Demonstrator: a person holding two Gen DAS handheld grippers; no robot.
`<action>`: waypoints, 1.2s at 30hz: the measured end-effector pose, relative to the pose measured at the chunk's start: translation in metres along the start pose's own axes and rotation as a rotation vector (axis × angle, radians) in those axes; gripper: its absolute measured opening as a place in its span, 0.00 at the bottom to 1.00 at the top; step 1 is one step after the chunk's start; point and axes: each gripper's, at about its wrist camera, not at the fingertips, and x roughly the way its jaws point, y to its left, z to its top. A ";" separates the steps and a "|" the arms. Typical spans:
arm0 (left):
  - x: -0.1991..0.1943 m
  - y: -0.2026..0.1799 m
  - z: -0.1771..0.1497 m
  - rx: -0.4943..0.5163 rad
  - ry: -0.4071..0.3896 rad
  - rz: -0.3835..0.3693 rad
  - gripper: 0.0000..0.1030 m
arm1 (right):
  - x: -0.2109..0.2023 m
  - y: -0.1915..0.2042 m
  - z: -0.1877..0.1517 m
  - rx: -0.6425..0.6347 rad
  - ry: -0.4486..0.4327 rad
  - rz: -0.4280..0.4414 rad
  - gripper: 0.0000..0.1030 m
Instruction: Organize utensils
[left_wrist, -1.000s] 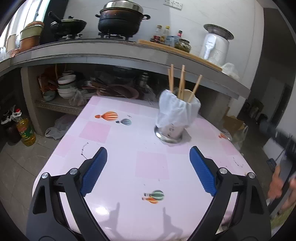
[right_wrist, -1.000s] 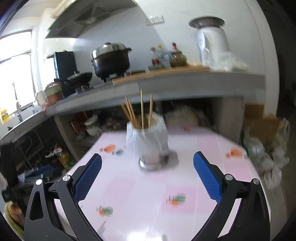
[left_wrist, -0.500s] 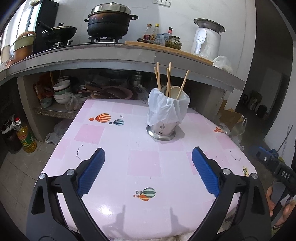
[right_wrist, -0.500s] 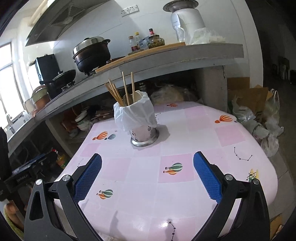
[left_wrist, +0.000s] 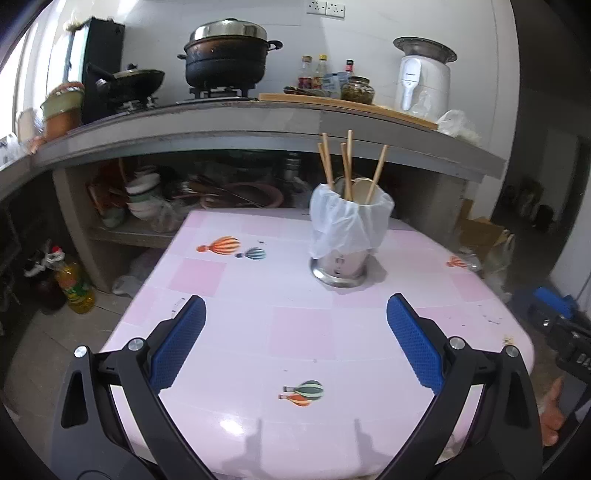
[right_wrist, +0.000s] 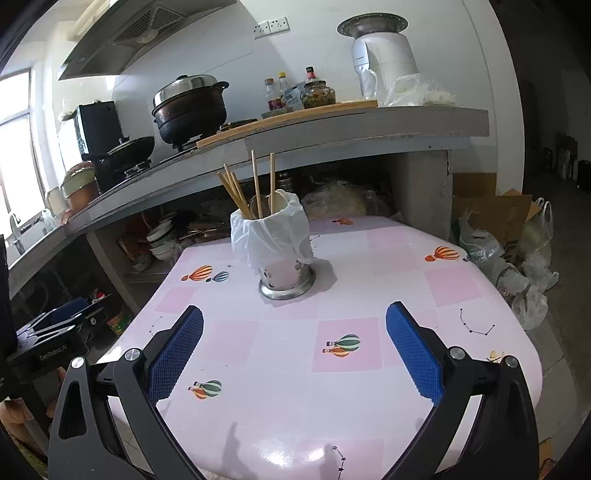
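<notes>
My left gripper (left_wrist: 295, 325) hangs wide open over the pink table (left_wrist: 240, 332), nothing between its jaws (just widened); chopsticks (left_wrist: 347, 170) stand in the bag-lined holder (left_wrist: 347, 236) ahead.

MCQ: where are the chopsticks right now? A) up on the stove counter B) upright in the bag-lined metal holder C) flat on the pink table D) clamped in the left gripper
B: the chopsticks stand in the metal holder, lined with a white plastic bag, on the pink table; nothing lies loose on the table or sits in either gripper.
</notes>
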 end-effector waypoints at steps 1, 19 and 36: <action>0.001 -0.001 0.000 0.008 -0.002 0.020 0.92 | 0.000 0.000 0.000 -0.005 -0.005 -0.006 0.94; 0.011 -0.002 -0.004 0.032 0.033 0.087 0.92 | -0.012 0.013 0.000 -0.110 -0.079 -0.060 0.94; 0.008 -0.023 0.013 0.063 -0.019 0.078 0.92 | -0.007 0.007 -0.001 -0.113 -0.060 -0.088 0.94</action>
